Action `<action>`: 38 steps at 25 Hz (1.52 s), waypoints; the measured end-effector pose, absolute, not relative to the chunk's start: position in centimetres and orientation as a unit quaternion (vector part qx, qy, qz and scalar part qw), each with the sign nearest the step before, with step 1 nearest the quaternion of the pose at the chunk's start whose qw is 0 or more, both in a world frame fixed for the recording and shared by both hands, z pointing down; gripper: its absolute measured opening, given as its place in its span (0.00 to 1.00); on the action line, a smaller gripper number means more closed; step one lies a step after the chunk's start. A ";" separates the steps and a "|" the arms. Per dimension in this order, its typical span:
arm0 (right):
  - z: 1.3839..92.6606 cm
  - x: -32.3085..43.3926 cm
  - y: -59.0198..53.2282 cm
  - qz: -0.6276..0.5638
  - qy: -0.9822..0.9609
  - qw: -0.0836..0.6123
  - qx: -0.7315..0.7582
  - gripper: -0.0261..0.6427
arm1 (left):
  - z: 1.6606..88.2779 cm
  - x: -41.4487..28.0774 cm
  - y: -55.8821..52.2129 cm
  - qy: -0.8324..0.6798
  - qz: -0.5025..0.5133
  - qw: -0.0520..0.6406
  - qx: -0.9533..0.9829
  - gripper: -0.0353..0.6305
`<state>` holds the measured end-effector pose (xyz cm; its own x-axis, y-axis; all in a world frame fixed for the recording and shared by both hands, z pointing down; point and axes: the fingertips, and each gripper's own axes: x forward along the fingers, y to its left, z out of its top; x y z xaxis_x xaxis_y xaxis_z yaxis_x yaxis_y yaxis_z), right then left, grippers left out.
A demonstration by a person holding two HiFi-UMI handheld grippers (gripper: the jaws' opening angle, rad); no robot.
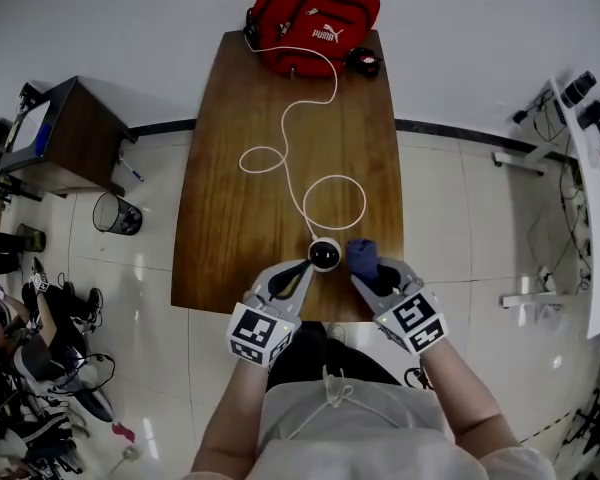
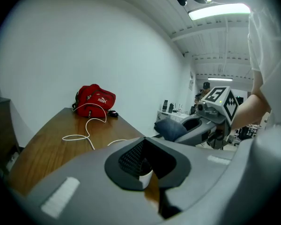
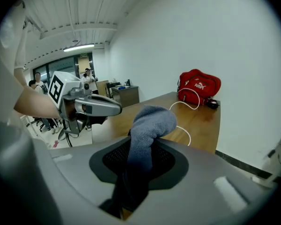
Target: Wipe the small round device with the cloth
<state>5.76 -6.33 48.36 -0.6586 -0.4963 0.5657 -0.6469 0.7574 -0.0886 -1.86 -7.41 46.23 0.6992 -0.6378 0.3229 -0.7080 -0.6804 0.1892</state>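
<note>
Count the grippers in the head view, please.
2. The left gripper, at the table's near edge, grips the small round device; the right gripper, just beside it, holds the blue cloth. None seem hidden.

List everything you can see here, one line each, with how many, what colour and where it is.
table: one, brown wood, centre of the head view
bag: one, red, far end of the table
cable: one, white, looping along the table from the bag toward the near end
small object: one, black, right of the bag
small round device: one, white with black top, near table edge
cloth: one, dark blue, right of the device
wastebasket: one, black mesh, floor left of the table
cabinet: one, dark brown, far left
left gripper: one, grey, shut on the small round device
right gripper: one, grey, shut on the cloth
</note>
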 end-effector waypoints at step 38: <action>48.4 2.6 -14.5 0.283 -0.912 0.188 0.231 0.20 | 49.8 -1.4 -10.2 -0.348 0.122 0.205 0.907 0.06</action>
<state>2.55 -14.50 48.44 -0.8223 -0.3154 0.4736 -0.5283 0.7322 -0.4297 -1.43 -10.19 49.79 0.7282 -0.5811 0.3634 -0.6808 -0.6742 0.2863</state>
